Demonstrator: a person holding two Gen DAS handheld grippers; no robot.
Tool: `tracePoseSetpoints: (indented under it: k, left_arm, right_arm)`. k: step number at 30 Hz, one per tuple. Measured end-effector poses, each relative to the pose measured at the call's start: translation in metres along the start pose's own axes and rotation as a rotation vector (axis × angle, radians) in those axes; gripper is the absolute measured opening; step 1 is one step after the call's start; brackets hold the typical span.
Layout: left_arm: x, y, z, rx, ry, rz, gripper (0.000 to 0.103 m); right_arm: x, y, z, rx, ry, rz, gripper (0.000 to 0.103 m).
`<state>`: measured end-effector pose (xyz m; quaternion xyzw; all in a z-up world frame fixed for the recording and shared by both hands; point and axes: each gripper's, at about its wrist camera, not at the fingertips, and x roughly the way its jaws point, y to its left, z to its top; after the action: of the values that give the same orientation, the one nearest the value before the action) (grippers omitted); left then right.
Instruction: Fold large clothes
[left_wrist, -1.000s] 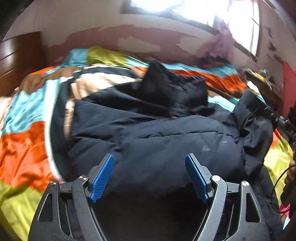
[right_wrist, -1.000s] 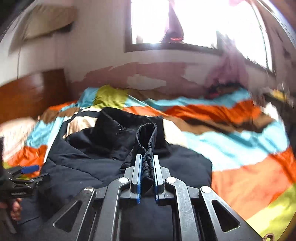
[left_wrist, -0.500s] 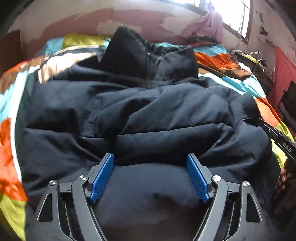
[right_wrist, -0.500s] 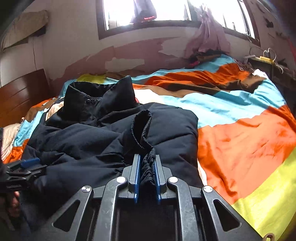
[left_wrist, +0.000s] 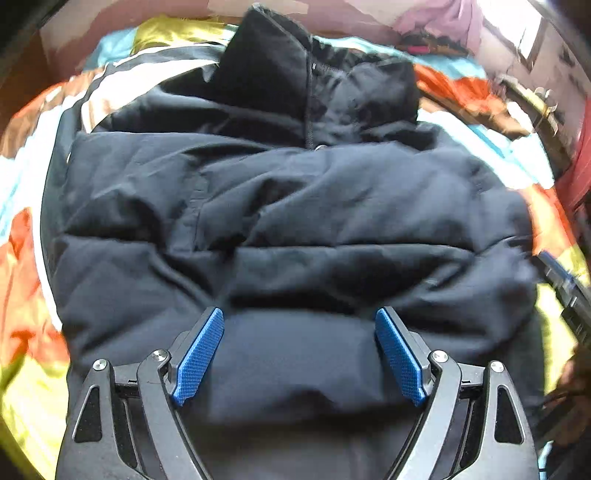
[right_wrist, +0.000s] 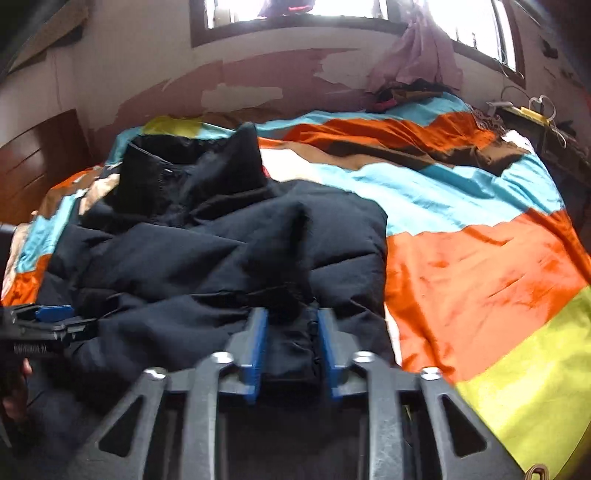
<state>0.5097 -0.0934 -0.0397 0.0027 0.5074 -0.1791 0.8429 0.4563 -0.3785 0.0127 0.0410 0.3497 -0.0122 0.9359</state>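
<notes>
we had the dark puffer jacket (left_wrist: 288, 206) lying on the bed over the striped quilt (right_wrist: 480, 266), its stand-up collar (left_wrist: 280, 70) at the far end and its hem end nearest us, so its long axis ran straight away from both grippers. the sleeves appeared to be folded in across the body already (the bulk made it hard to be sure which layer was which).

our left gripper (left_wrist: 299, 354) hung over the near, hem end with its blue pads (left_wrist: 199, 354) spread wide and nothing between them; whether they touched the fabric we could not tell. our right gripper (right_wrist: 290, 347) was at the jacket's right near corner, its jaws parted a little with a gathered bit of the jacket's edge, perhaps a cuff (right_wrist: 295, 350), sitting between them; the pads did not seem to press on it, so we took it as loosened rather than clamped.

we judged the coming move to turn on that axis: the hem lay just under both grippers and the collar lay far ahead, so a fold would carry the near end forward toward the collar. the left gripper sat more squarely over the hem's middle, the right nearer its corner.
</notes>
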Motion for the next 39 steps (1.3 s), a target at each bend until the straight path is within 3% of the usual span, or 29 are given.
tracePoseSetpoints:
  k: [2,4,9,13,20,28,31,35,39]
  left_arm:
    - [-0.020,0.002,-0.005,-0.032,0.008,-0.013,0.081]
    - [-0.038,0.005,-0.013,-0.061,0.012,-0.025,0.084]
    - [-0.059,0.018,-0.036,-0.142,0.098,-0.049,0.085]
    - [-0.078,0.016,-0.045,-0.158,0.140,-0.037,0.085]
    - [-0.102,0.018,-0.036,-0.118,0.087,-0.006,0.085]
    - [-0.082,0.038,0.019,-0.044,-0.035,0.045,0.085]
    - [-0.073,0.046,0.058,-0.028,-0.129,0.063,0.085]
    - [-0.061,0.058,0.109,-0.035,-0.246,0.087,0.085]
    - [-0.041,0.068,0.155,-0.052,-0.281,0.063,0.085]
  right_arm:
    - [-0.019,0.001,0.001,-0.002,-0.002,0.007,0.065]
    - [-0.039,0.003,0.002,-0.007,-0.008,0.022,0.069]
    - [-0.066,0.013,-0.006,-0.022,0.087,0.062,0.084]
    - [-0.071,0.019,-0.016,-0.029,0.177,0.113,0.086]
    - [-0.079,0.024,-0.002,-0.082,0.137,0.162,0.086]
    - [-0.033,0.024,0.044,-0.096,0.168,0.206,0.087]
    - [-0.008,0.024,0.070,-0.107,0.163,0.196,0.087]
    - [0.022,0.031,0.106,-0.159,0.096,0.165,0.087]
    - [0.056,0.038,0.139,-0.159,0.036,0.147,0.087]
